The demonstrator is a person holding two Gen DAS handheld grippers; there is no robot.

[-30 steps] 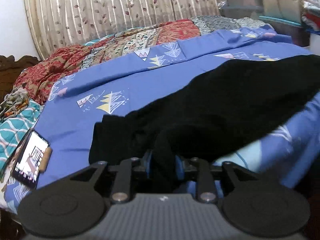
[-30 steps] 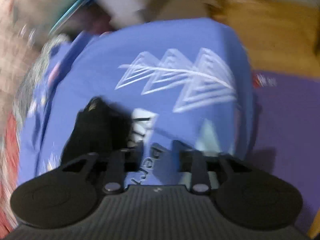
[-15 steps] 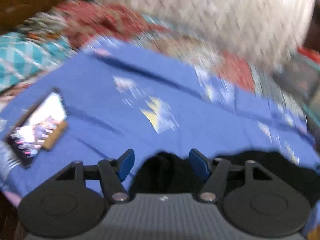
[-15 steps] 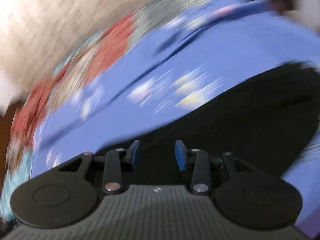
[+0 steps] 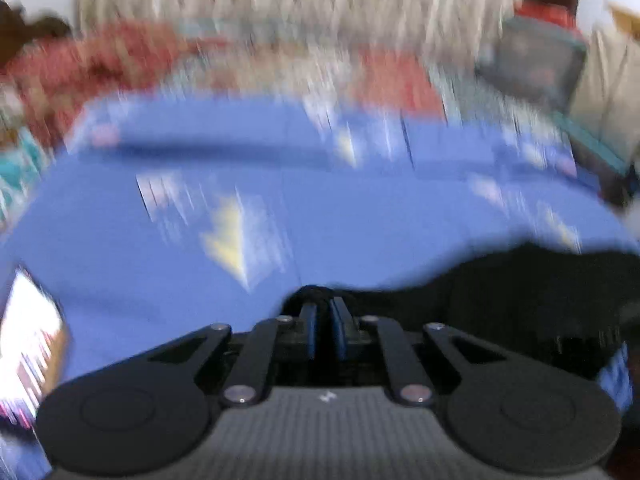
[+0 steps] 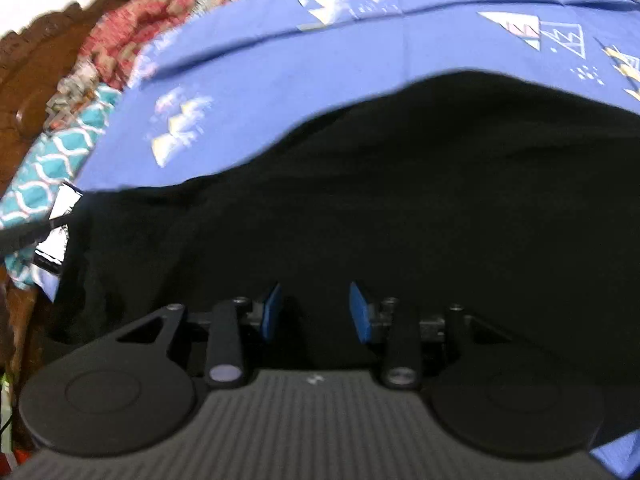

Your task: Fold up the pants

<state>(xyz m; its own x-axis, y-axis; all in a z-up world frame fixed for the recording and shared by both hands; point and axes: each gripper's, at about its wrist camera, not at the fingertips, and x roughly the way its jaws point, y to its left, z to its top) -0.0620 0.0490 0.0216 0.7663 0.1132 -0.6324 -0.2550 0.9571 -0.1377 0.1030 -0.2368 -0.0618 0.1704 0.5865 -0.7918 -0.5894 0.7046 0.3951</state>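
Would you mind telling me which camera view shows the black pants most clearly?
The right wrist view: the black pants fill the middle of a fairly sharp picture, spread on the blue bedsheet. The left wrist view is blurred and shows only a dark edge of them at lower right.

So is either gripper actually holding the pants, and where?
The left gripper has just closed on an edge of the pants. The right gripper is open above them, holding nothing.

pants [image 6: 400, 208] | black, soft fabric | spread on blue bedsheet [image 6: 320, 80]
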